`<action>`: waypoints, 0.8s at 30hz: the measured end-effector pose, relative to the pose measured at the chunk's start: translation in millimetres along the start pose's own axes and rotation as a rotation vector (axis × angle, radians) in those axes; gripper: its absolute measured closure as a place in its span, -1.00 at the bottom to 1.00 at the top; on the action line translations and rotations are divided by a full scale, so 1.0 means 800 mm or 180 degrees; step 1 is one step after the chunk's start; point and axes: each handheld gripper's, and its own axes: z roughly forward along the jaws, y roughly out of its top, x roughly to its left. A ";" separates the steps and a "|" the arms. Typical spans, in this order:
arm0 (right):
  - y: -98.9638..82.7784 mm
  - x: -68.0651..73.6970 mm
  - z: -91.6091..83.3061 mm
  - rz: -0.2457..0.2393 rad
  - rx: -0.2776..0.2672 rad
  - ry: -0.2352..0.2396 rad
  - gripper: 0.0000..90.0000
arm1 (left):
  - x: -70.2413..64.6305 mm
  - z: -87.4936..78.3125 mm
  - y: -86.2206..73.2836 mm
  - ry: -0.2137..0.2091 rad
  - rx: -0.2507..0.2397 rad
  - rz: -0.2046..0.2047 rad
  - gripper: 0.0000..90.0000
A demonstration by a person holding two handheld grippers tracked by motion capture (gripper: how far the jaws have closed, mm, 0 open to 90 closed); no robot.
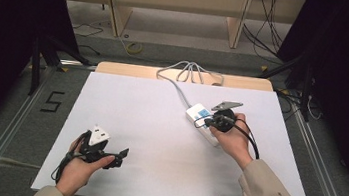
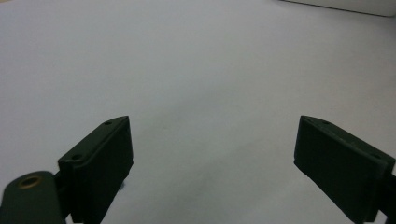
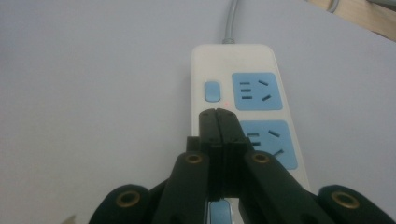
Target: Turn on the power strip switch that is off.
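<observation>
Two hands work over a white worktop (image 1: 169,127) in the high view. Landmark: a white power strip (image 1: 203,122) with blue sockets, lying right of centre, its grey cord (image 1: 179,86) running off the far edge. The right hand (image 1: 235,141) and the right tool (image 1: 211,123) sit on top of the strip and hide most of it; only the far end shows. The tool's tips are too small and dark here to read. Well apart from the strip, toward the near left corner, the left hand (image 1: 81,167) holds the left tool (image 1: 114,158) low over bare sheet.

Left gripper view: left tool (image 2: 212,158) jaws spread wide, nothing between them, plain white worktop (image 2: 201,70) beyond. Both jaws cut off by the bottom edge.

Right gripper view: right tool (image 3: 218,122) jaws pressed together, tips over the strip (image 3: 243,93) just below its blue switch (image 3: 212,91) and a small red light. Whether the tips touch the casing cannot be told. The nearer socket is partly covered by the jaws; another blue patch shows between the arms at the bottom edge, cut off.
</observation>
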 end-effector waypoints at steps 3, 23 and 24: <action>0.002 0.000 0.003 0.0001 0.0041 -0.0010 1.00 | 0.000 0.000 0.000 0.0000 -0.0001 -0.0002 -0.75; 0.009 -0.004 0.016 0.0049 0.0262 -0.0044 1.00 | 0.000 0.000 0.000 0.0000 -0.0004 0.0013 -0.74; 0.009 -0.004 0.017 0.0061 0.0274 -0.0044 1.00 | 0.000 0.000 0.000 -0.0001 -0.0003 0.0015 -0.74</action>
